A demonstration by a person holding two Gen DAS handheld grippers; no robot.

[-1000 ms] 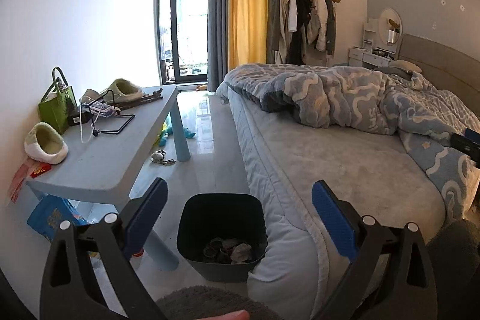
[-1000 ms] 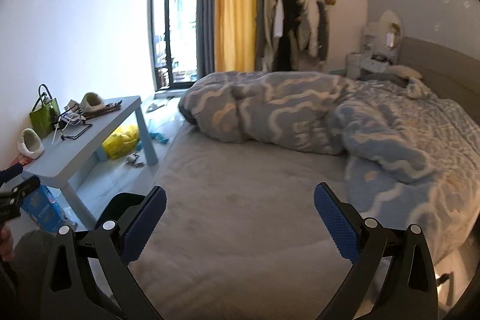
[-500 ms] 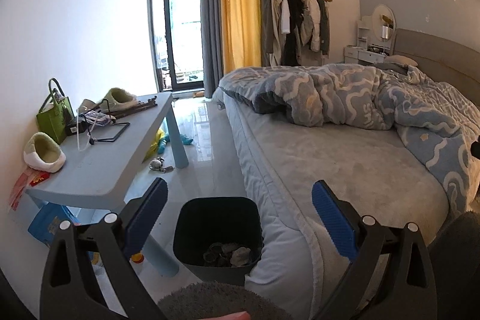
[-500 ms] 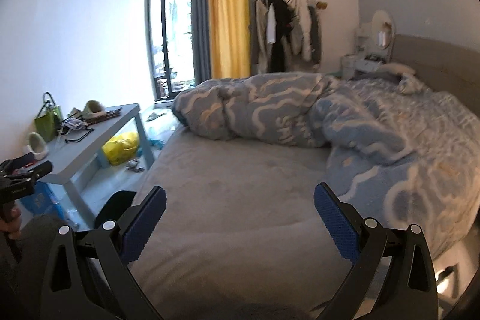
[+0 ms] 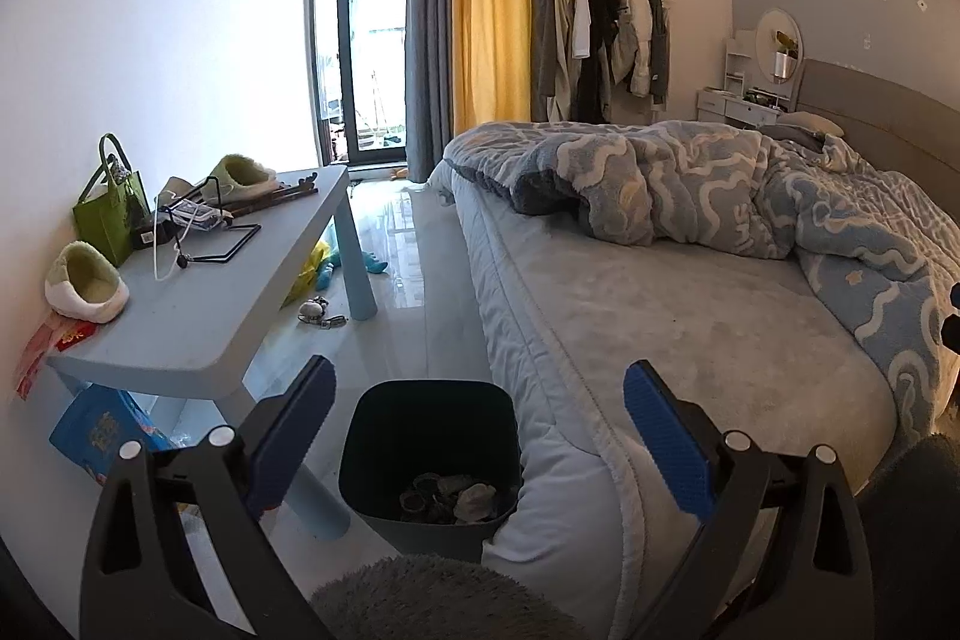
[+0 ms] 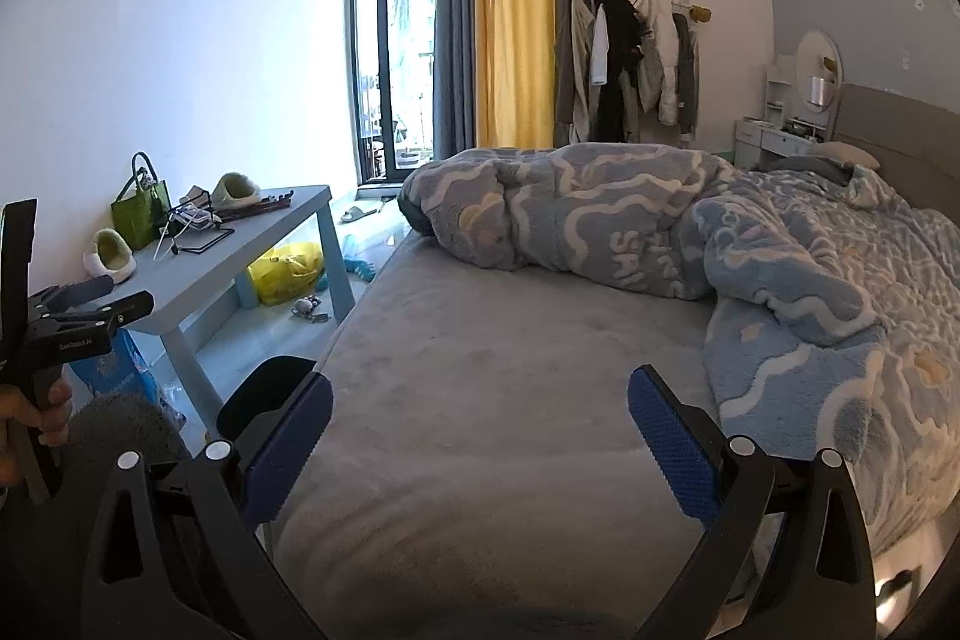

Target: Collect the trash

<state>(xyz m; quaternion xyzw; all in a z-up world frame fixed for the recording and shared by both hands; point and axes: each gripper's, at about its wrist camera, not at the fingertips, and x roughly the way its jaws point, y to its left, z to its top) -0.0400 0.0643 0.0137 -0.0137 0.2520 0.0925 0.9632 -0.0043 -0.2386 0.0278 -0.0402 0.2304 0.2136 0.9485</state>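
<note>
A dark trash bin (image 5: 427, 454) stands on the floor between the bed and the light blue table (image 5: 198, 322); crumpled trash (image 5: 450, 497) lies at its bottom. My left gripper (image 5: 477, 436) is open and empty, held above the bin's near side. My right gripper (image 6: 480, 436) is open and empty over the bare grey mattress (image 6: 492, 358). The bin's edge (image 6: 264, 400) shows at the lower left in the right wrist view. A yellow plastic bag (image 6: 285, 271) and small litter (image 5: 315, 311) lie on the floor under and beside the table.
The table carries a green bag (image 5: 111, 214), two fuzzy slippers (image 5: 87, 283), a wire stand and small items. A blue package (image 5: 99, 433) sits under it. A rumpled blue quilt (image 6: 690, 244) covers the far bed. Hung clothes, curtains and a balcony door are behind.
Both grippers have risen and tilted up a little, so more of the room shows. The left gripper's body has come into the right wrist view at the left edge. Both stay open.
</note>
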